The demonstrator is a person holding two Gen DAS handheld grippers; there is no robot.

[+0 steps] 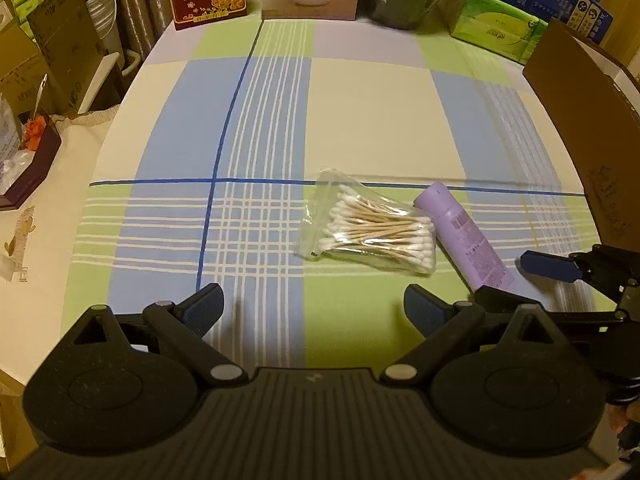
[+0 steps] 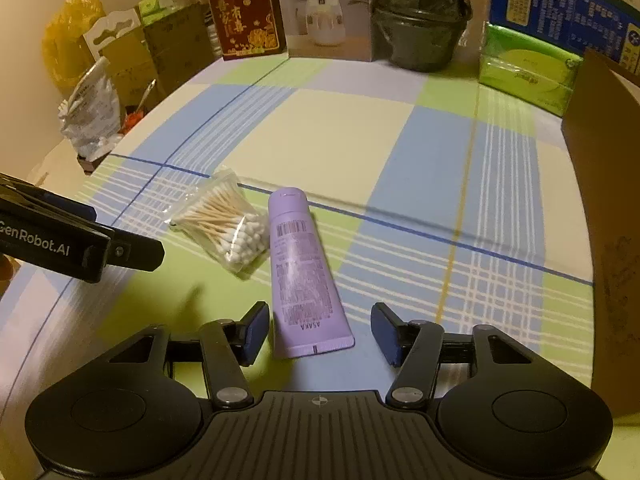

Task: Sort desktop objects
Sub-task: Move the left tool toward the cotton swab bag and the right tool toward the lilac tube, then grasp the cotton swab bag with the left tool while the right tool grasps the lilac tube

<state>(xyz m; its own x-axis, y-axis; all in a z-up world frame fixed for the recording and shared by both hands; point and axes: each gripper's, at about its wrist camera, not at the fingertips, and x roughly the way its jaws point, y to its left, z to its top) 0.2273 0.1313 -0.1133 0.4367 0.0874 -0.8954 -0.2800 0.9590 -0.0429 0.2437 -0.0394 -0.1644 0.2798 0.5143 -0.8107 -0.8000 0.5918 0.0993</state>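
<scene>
Landmark is the purple tube (image 2: 298, 268), lying flat on the checked tablecloth (image 2: 344, 140), cap end away from the camera, crimped end near.

Left of the tube: left gripper (image 1: 314, 306), jaws spread wide, nothing between them, hovering over bare cloth.

Just left of the tube and touching its side: clear bag of cotton swabs (image 2: 226, 226), flat on the cloth.

At the tube: right gripper (image 2: 320, 332), fingers straddle the crimped end, left pad close beside the tube edge, right pad clear of it; not yet clamped.

Right of the tube, well apart: brown cardboard box (image 2: 612, 216).

Behind the tube, far edge: red box (image 2: 244, 12), humidifier box (image 2: 328, 8), dark pot (image 2: 420, 28), green tissue pack (image 2: 528, 68).
</scene>
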